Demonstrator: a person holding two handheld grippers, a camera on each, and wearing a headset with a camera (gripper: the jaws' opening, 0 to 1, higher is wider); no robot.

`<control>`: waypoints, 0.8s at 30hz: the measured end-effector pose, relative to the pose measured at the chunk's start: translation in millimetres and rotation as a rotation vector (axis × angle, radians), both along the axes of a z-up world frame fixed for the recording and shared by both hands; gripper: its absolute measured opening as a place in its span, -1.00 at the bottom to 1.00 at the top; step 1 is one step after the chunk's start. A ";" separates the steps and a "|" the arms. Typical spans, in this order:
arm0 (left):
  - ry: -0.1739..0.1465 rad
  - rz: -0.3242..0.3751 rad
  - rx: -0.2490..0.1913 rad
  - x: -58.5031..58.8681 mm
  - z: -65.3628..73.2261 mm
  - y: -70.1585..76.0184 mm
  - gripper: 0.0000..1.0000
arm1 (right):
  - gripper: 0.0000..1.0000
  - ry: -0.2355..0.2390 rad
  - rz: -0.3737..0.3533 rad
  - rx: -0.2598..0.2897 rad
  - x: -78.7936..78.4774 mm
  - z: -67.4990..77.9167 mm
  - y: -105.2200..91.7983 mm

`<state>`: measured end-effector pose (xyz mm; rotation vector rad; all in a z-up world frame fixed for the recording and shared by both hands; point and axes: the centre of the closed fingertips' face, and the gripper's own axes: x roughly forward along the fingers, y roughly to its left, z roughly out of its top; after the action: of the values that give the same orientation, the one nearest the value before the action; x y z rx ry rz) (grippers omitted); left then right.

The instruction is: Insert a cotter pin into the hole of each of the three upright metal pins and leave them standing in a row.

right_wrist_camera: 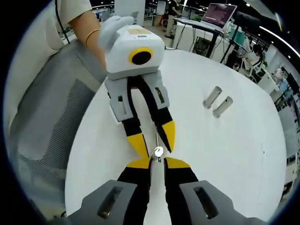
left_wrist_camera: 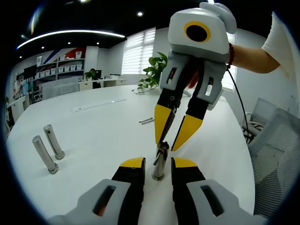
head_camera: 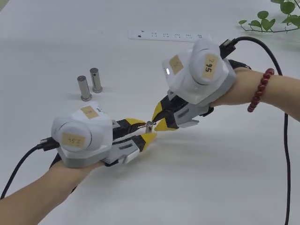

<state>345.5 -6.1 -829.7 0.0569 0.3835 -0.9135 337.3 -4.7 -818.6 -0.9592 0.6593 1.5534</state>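
**Centre of the head view.** One upright metal pin (head_camera: 149,125) standing on the white bench (head_camera: 225,178), with two tools meeting tip to tip over it.

**Left tool** (head_camera: 143,130). Entering from the lower left, jaws parted, one yellow tip on each side of the pin. In the left gripper view, narrow gaps visible between left tool (left_wrist_camera: 159,165) and metal pin (left_wrist_camera: 160,161), with the pin's base flat on the bench.

**Right tool** (head_camera: 159,119). Entering from the upper right, tips just at the top of the pin. In the right gripper view, jaws of the right tool (right_wrist_camera: 158,164) drawn almost together on a thin metal piece, read as a cotter pin (right_wrist_camera: 158,154), its form too small to confirm. Seated in the hole or not: cannot tell.

**Upper left of the head view.** Second pin (head_camera: 84,88) and third pin (head_camera: 96,80), both upright, just beside each other and well apart from the tools.

**Middle of the left gripper view.** Loose cotter pins (left_wrist_camera: 146,121) lying flat on the bench beyond the right tool.

**Edges and open room.**
- Power strip (head_camera: 168,35) along the top of the head view.
- Plant (head_camera: 276,18) in the upper right corner.
- Black cable (head_camera: 285,140) down the right edge.
- Bare bench across the lower right.
- In the right gripper view, curved bench edge at the left of the frame, with a grey chair (right_wrist_camera: 51,131) just beyond it.
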 end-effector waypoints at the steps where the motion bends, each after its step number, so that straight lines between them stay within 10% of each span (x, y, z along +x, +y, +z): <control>1: 0.001 0.000 0.000 -0.4 0.7 0.8 -0.57 | -0.76 0.007 -0.009 0.006 -0.7 0.5 0.2; 24: -0.007 0.018 -0.040 -15.8 26.0 24.0 -0.15 | -0.71 0.103 -0.135 0.134 -5.0 5.1 11.9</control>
<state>329.7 17.9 -803.7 0.0202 0.3591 -0.9025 332.3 7.2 -813.5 -0.7244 0.6695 1.5141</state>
